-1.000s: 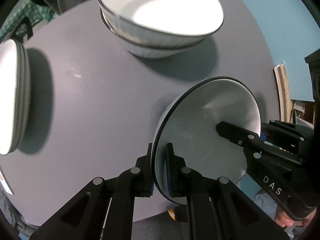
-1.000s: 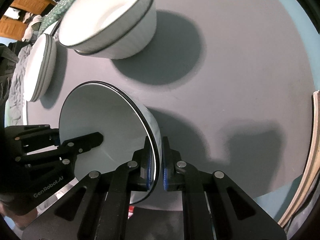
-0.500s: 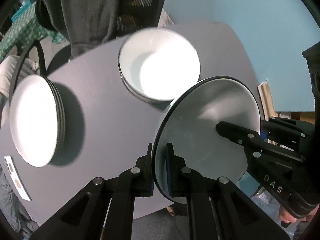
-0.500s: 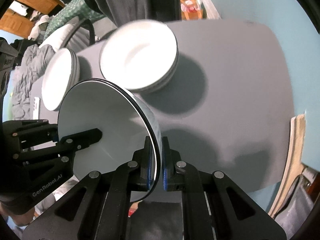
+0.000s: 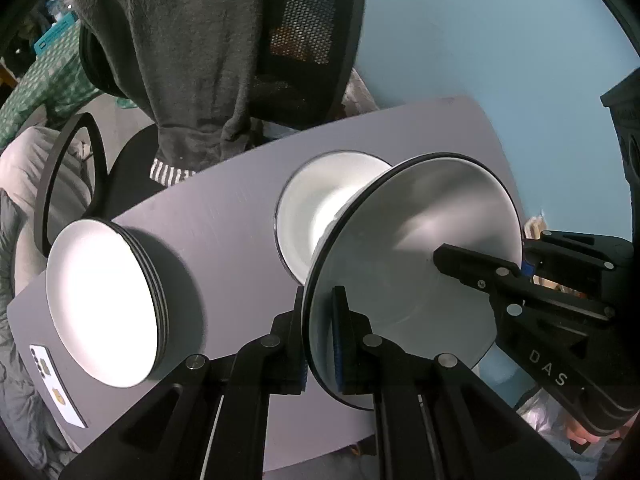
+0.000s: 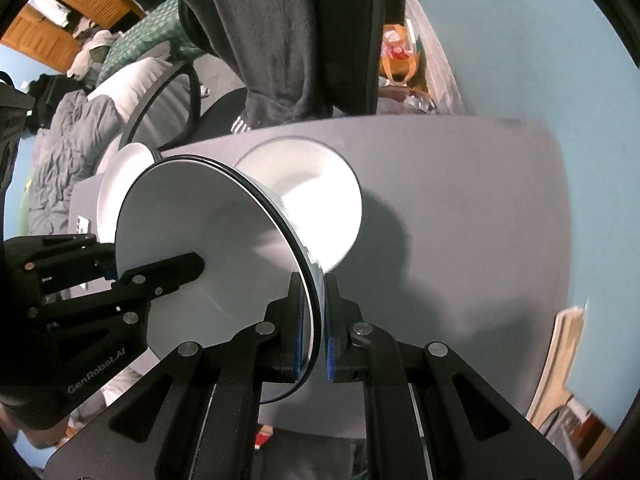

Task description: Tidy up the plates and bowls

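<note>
White bowl with dark rim held off grey table, gripped on opposite rim edges by both tools; left gripper clamped narrow on near rim, one finger inside, one outside; right gripper likewise pinching rim, wall between blue pads; stacked bowls on table beyond held bowl, partly hidden by it; plate stack on table to left; phone lying by table edge; dark hoodie draped over chair behind table.
</note>
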Demonstrator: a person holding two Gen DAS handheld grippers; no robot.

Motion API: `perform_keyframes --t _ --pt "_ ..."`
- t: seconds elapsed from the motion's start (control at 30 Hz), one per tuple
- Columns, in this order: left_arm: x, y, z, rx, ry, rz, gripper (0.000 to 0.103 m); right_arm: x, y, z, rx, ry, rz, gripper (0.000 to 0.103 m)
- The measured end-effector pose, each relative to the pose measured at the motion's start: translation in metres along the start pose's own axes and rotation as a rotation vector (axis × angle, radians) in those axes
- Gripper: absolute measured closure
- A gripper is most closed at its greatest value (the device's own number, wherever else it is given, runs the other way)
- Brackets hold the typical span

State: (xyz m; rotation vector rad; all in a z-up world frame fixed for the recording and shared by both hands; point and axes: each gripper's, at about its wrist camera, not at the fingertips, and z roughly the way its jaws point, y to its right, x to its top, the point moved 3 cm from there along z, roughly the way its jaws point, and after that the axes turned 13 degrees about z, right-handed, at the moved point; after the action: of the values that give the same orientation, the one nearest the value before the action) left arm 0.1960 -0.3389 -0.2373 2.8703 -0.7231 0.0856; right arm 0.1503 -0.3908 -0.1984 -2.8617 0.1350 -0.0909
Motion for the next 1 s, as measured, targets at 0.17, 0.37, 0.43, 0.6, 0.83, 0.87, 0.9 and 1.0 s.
perform_keyframes --t 0.17,0.37,0.43,0.6,0.83,0.87,0.9,1.0 --pt "0.012 -0.012 0.014 0.004 -0.025 -0.029 0.094 0.018 0.003 0.013 0.007 -0.037 -0.009 0.095" --pt "0.02 -0.02 0.032 0.011 -0.058 -0.049 0.094 0.027 0.008 0.029 0.007 -0.086 -0.017 0.095" --pt "0.022 -0.02 0.035 0.011 -0.069 -0.054 0.094 0.029 0.009 0.035 0.013 -0.101 -0.017 0.095" --pt "0.029 -0.019 0.037 0.014 -0.073 -0.054 0.094 0.035 0.014 0.042 0.022 -0.122 -0.003 0.095" --pt "0.033 -0.02 0.033 -0.004 -0.127 -0.037 0.09 0.043 0.02 0.042 0.056 -0.165 0.012 0.095" --pt "0.033 -0.02 0.033 -0.006 -0.132 -0.038 0.09 0.043 0.02 0.042 0.056 -0.168 0.013 0.094" --pt "0.033 -0.02 0.032 -0.006 -0.137 -0.038 0.089 0.042 0.019 0.041 0.056 -0.171 0.015 0.094" --pt "0.033 -0.02 0.026 0.037 -0.128 -0.012 0.076 0.043 0.018 0.038 0.06 -0.174 0.014 0.088"
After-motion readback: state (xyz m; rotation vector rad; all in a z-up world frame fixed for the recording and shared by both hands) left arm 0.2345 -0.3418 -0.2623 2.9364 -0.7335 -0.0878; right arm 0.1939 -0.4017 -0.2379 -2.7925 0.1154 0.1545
